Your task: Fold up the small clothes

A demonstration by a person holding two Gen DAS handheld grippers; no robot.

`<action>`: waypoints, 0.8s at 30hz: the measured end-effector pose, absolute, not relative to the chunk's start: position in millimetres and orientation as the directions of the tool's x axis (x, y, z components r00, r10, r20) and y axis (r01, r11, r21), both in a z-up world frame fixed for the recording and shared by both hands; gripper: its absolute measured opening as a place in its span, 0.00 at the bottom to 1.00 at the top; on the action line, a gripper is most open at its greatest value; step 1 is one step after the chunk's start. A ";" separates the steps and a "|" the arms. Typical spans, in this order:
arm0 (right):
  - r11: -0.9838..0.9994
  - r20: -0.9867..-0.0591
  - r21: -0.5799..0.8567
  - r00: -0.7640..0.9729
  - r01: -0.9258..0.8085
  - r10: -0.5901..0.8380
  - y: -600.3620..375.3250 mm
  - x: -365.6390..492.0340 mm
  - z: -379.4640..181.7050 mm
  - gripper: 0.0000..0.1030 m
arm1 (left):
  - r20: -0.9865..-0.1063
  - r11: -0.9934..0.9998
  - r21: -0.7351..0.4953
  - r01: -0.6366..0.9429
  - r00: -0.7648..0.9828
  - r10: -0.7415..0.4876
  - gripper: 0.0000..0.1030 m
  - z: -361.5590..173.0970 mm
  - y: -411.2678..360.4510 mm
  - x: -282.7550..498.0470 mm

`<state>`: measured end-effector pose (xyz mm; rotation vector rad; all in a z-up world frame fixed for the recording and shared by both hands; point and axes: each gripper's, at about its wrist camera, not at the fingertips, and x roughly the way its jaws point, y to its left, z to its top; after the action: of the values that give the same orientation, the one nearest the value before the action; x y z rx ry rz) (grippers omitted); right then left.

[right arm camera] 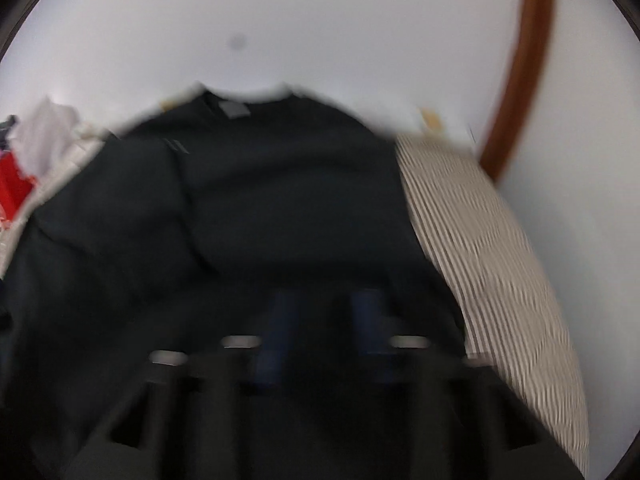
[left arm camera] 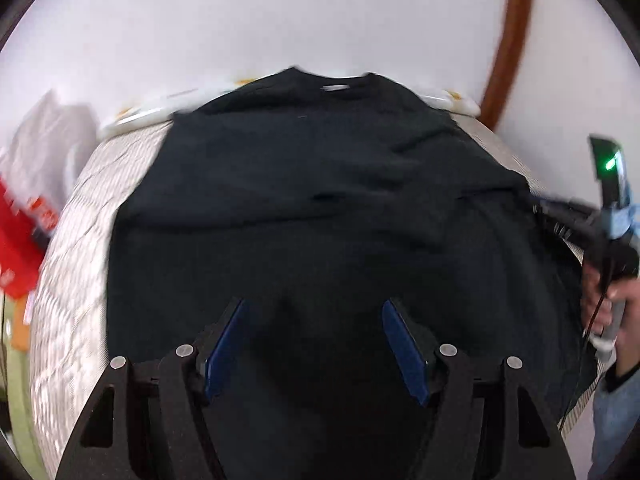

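Note:
A black T-shirt (left arm camera: 300, 184) lies spread flat on a striped cloth surface (left arm camera: 68, 280), its collar and white neck label (left arm camera: 335, 88) at the far end. My left gripper (left arm camera: 313, 302) hovers over the shirt's near half, open, with nothing between its blue pads (left arm camera: 224, 344). My right gripper (left arm camera: 538, 202) comes in from the right, held by a hand (left arm camera: 612, 304), with its tip at the shirt's right edge. In the blurred right wrist view, my right gripper (right arm camera: 326, 300) is low over the shirt (right arm camera: 260, 200). Blur hides whether it pinches cloth.
A white wall rises behind the surface, with a brown wooden strip (left arm camera: 508, 40) at the right. Red and white items (left arm camera: 20, 240) lie off the left edge. Bare striped cloth (right arm camera: 480, 240) shows to the right of the shirt.

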<state>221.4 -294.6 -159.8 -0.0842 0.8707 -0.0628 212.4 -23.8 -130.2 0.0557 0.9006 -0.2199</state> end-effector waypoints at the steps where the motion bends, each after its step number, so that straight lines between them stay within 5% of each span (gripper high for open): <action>1: 0.997 -0.779 -0.071 0.623 0.027 -0.072 -307.3 220.6 -168.9 0.02 | -0.782 0.975 -0.031 0.219 0.602 -0.160 0.65 -129.9 -35.5 217.2; 14: 0.990 -0.768 0.138 0.635 0.036 0.084 -344.7 219.9 -191.0 0.02 | -0.795 0.939 0.135 0.318 0.600 -0.089 0.65 -161.5 -148.9 275.7; 24: 0.993 -0.771 0.112 0.634 0.039 0.062 -339.4 220.5 -192.5 0.01 | -0.748 0.921 0.274 0.278 0.663 0.023 0.65 -173.9 -183.4 292.4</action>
<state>220.5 -339.3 -192.5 0.1220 0.8845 0.0132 292.4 -183.4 -173.9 0.3858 0.8384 -0.1478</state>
